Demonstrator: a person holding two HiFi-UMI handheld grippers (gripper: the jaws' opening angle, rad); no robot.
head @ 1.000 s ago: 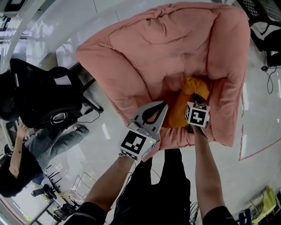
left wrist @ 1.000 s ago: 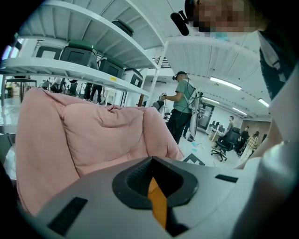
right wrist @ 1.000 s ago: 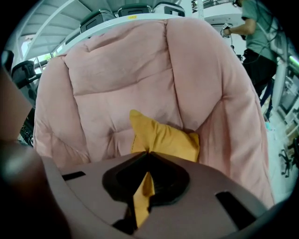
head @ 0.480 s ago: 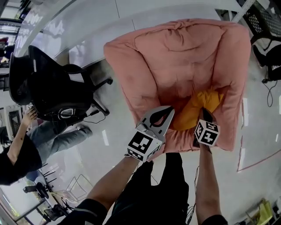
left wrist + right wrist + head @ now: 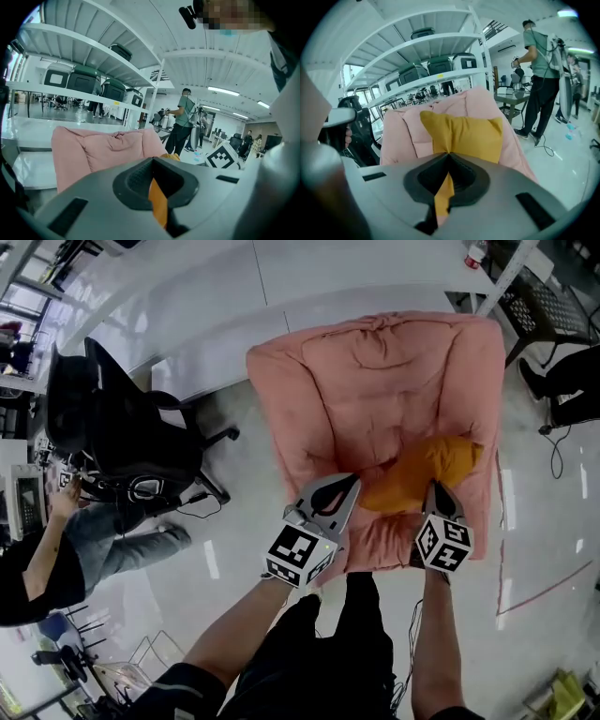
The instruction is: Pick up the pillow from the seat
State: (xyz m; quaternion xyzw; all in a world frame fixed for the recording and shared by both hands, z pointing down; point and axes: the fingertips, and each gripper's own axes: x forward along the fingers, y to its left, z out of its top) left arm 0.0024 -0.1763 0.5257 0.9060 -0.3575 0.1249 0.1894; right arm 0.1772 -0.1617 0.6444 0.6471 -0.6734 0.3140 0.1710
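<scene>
holds the yellow pillow (image 5: pixel 424 468) with both grippers over the front of the pink seat (image 5: pixel 375 381), close to one of its arms. presses the left gripper (image 5: pixel 349 484) jaws together on a fold of orange cloth at the pillow's left end; pinches the near edge in the right gripper (image 5: pixel 433 487), jaws tight on the fabric. beside the seat, on the floor (image 5: pixel 234 521), a black chair (image 5: pixel 122 427).
</scene>
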